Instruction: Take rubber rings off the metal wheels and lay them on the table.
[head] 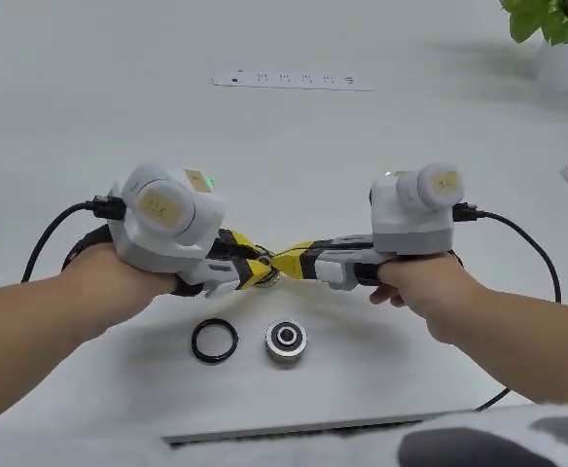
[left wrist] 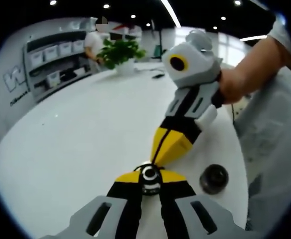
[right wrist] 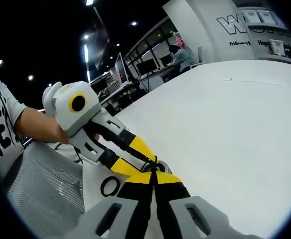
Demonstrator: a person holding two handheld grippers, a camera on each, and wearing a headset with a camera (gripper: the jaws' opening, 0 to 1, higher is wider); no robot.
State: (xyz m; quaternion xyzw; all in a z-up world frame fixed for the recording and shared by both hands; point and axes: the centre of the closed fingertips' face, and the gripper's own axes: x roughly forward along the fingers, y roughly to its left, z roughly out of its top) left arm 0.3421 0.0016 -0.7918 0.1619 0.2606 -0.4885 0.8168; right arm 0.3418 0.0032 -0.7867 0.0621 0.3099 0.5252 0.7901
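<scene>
1. The left gripper [head: 257, 270] has its jaws clamped narrow on a small metal wheel [left wrist: 149, 174], up above the white table [head: 362, 146].
2. The right gripper [head: 286, 261] meets it tip to tip, jaws pressed together at that wheel's rim. What they pinch, I can't tell.
3. Down below lies a loose rubber ring [head: 214, 341], just beside a second wheel [head: 286, 340].

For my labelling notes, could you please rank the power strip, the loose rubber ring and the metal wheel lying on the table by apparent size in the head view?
1. The power strip: clearly the largest, although it is the farthest.
2-3. The rubber ring and the metal wheel: side by side and nearly alike. The ring looks marginally wider.
</scene>
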